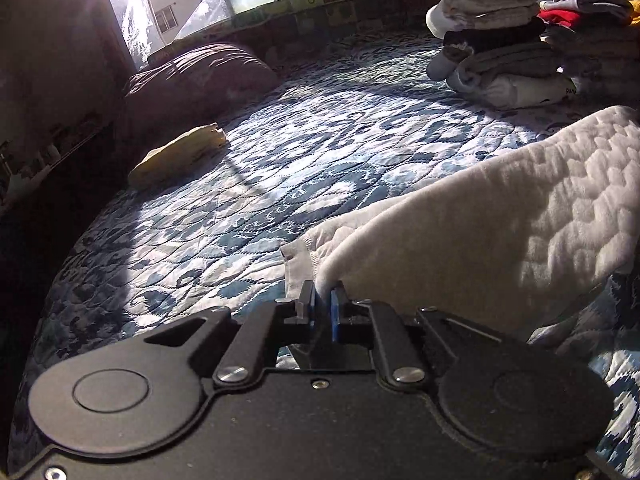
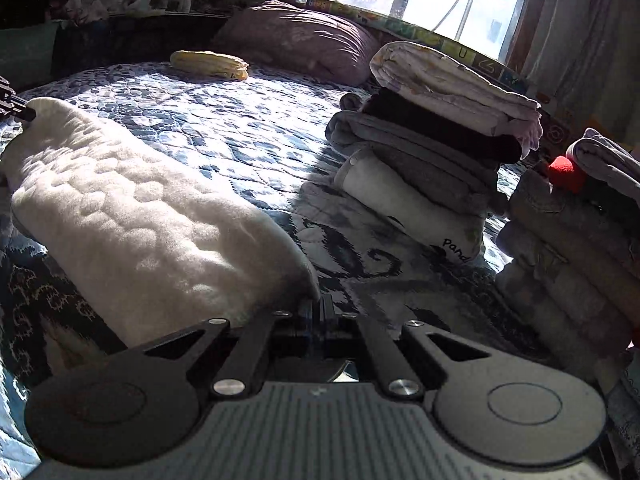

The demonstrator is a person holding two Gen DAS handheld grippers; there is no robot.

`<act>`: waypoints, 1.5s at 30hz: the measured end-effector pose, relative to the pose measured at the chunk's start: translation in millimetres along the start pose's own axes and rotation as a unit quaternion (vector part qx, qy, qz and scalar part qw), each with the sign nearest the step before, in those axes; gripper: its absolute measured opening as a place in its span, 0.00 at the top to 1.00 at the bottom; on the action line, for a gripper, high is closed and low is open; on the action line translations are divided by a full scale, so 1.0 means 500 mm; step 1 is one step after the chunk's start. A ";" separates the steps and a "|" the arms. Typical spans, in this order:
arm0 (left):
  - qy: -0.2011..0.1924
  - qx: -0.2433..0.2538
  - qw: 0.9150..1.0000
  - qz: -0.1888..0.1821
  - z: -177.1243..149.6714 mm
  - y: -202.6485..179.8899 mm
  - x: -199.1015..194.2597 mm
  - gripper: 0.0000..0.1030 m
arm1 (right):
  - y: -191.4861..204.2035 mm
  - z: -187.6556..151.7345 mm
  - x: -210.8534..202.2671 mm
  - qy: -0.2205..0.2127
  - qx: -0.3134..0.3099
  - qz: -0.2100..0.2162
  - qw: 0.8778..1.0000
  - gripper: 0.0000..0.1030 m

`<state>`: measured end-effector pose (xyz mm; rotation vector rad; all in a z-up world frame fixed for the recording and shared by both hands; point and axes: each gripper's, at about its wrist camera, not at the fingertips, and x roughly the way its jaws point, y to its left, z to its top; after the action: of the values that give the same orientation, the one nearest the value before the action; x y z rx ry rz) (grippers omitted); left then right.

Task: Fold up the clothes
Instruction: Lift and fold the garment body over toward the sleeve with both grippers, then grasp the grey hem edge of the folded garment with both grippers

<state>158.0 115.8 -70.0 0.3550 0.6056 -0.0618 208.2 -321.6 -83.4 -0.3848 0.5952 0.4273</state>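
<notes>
A white quilted fleece garment (image 1: 500, 216) lies stretched in a long fold across the blue patterned bedspread (image 1: 280, 152). My left gripper (image 1: 323, 300) is shut on one end of it, at its stitched hem. In the right wrist view the same white garment (image 2: 140, 216) runs from lower centre to upper left. My right gripper (image 2: 318, 308) is shut on its near corner. The left gripper's tip (image 2: 16, 106) shows at the garment's far end.
A stack of folded clothes (image 2: 432, 136) stands on the bed to the right, with a second pile (image 2: 572, 240) beside it. A folded yellow garment (image 2: 208, 64) and a mauve pillow (image 2: 296, 40) lie near the window. The stack (image 1: 496, 40) also shows at upper right.
</notes>
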 end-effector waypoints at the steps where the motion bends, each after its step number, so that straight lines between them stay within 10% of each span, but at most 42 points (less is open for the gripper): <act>1: 0.000 0.000 1.000 0.001 0.008 0.003 0.010 0.94 | -0.003 0.004 0.011 0.003 0.001 -0.001 1.000 0.97; 29: 0.089 0.029 0.995 -0.036 0.108 0.062 0.207 0.94 | -0.022 0.023 0.138 0.068 0.023 -0.001 0.997 0.96; 34: 0.092 -0.074 0.993 -0.032 0.099 0.121 0.205 0.68 | -0.013 0.038 0.125 0.066 0.023 -0.038 0.997 0.75; 41: 0.042 -0.280 0.959 -0.022 0.030 0.211 0.116 0.68 | 0.023 0.045 0.041 -0.008 0.038 -0.033 0.999 0.62; 45: 0.022 -0.310 0.949 -0.055 0.006 0.175 0.109 0.68 | 0.075 0.044 0.049 -0.017 0.042 0.018 0.999 0.62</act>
<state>218.5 199.3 -72.0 -0.2900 0.6555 0.0320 218.2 -273.2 -89.9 -0.2868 0.5849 0.4404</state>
